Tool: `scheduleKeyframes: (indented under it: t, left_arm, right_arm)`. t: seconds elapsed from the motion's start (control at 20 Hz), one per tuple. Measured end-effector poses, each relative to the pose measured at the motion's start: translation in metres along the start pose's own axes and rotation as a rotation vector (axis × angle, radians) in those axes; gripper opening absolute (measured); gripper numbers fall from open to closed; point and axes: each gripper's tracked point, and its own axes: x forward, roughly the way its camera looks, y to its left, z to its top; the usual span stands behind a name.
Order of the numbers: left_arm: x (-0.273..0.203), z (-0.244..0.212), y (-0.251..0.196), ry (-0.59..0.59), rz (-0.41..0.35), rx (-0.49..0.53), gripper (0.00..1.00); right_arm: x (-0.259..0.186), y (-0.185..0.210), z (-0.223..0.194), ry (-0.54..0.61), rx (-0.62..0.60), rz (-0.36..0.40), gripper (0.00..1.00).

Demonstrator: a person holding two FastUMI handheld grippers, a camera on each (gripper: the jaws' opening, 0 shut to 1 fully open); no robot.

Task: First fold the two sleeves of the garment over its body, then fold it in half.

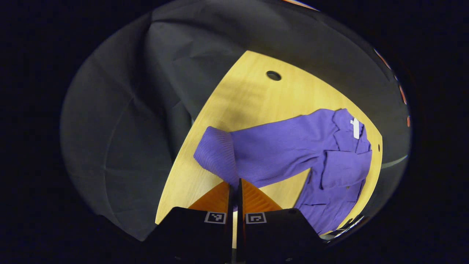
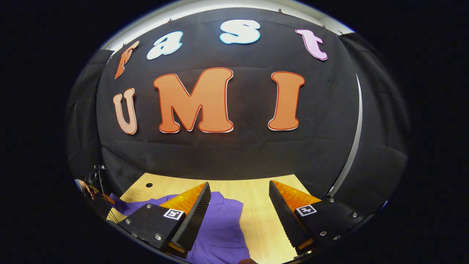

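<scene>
A purple ribbed garment (image 1: 329,165) lies on the wooden table (image 1: 249,95), a white tag at its collar. One sleeve (image 1: 263,146) stretches left from the body, its cuff lifted off the wood. My left gripper (image 1: 235,185) is shut on that sleeve just behind the cuff. In the right gripper view the garment (image 2: 220,227) lies below and between the fingers, mostly on the left. My right gripper (image 2: 239,190) is open above it with nothing between its fingers. At the far left of that view a hand holds the left gripper (image 2: 93,189) by the sleeve.
The table has a round cable hole (image 1: 273,75) near its far side and a smaller hole (image 2: 148,185) near the booth wall. Black cloth walls close in the table on all sides. Bare wood (image 2: 263,220) shows to the right of the garment.
</scene>
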Motion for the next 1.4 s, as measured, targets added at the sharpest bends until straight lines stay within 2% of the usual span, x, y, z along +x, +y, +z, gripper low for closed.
scheduleKeyframes:
  t: [0.2,0.7,1.1,1.4]
  left_arm:
    - [-0.031,0.022,-0.06,-0.053,-0.042,0.089,0.05]
    - [-0.069,0.041,-0.239,-0.122,-0.132,0.3,0.05]
    - [-0.081,0.021,-0.374,-0.105,-0.211,0.446,0.05]
    - [-0.075,-0.005,-0.459,-0.071,-0.27,0.502,0.05]
  right_arm:
    - [-0.001,-0.016,-0.006,-0.002,-0.004,0.012,0.95]
    - [-0.002,-0.068,-0.033,0.024,-0.003,0.041,0.95]
    - [-0.01,-0.137,-0.06,0.064,-0.02,-0.003,0.95]
    - [-0.006,-0.155,-0.075,0.075,0.006,0.027,0.95]
